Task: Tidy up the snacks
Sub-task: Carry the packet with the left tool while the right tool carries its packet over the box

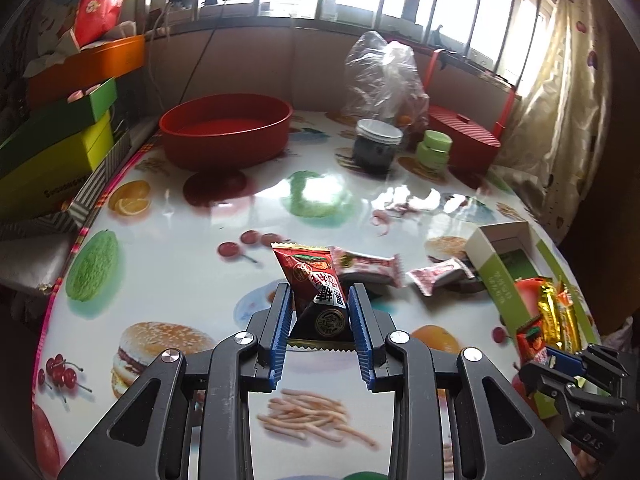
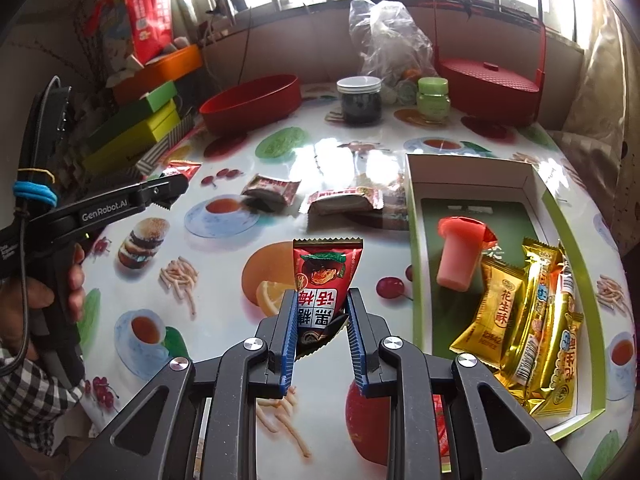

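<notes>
Here each tool grips its own red plum packet: the left tool (image 1: 320, 312) pinches one (image 1: 316, 284), the right tool (image 2: 322, 320) another (image 2: 324, 280), above the table (image 2: 360, 160). Next, probably the green box (image 2: 416, 200) at three o'clock

Food-print table (image 2: 320, 152); bowl (image 2: 250, 102); jars (image 2: 358, 100)

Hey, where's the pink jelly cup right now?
In the right wrist view, the pink jelly cup lies on its side inside the open green-edged box, right of centre, just behind the gold snack packets.
</notes>
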Demonstrator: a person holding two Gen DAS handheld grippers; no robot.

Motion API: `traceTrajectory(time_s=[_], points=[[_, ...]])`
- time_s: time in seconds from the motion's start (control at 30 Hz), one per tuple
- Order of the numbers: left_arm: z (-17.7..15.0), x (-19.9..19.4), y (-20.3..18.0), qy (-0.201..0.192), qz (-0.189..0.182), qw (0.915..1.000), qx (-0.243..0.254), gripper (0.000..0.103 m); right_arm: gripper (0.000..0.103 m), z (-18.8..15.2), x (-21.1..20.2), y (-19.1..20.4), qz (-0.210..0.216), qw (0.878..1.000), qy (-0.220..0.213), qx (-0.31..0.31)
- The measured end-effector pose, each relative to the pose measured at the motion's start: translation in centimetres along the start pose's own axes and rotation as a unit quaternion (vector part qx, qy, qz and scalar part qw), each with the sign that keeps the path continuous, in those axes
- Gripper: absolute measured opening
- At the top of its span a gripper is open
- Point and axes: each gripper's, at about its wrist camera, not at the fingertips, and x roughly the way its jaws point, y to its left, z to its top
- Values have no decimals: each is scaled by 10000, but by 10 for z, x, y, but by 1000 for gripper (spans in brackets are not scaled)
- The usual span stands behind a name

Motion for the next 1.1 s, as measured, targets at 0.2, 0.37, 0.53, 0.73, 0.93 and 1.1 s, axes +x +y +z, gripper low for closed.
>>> traceTrajectory(time_s=[0.2, 0.37, 0.53, 0.73, 0.93, 1.1], points=[[4, -5, -15, -68, -166, 9998, 130, 30, 22, 0, -6, -5, -30, 9999, -96, 95], [6, -9, -28, -121, -315, 9992, 234, 30, 22, 0, -11, -10, -54, 9997, -169, 153], [9, -10, -42, -142, -495, 9980, 355, 30, 22, 1, -17, -16, -106, 9993, -257, 243], [15, -10, -62, -185, -717, 9959, 511, 30, 22, 1, -26, -26, -221, 9983, -383, 368], [22, -7, -86, -185, -923, 9932, 683, 30, 22, 1, -36, -43, -349, 9967, -494, 546], [26, -1, -107, -134, -1145, 9901, 800, 31, 22, 1, -43, -60, -444, 9945, -575, 748]])
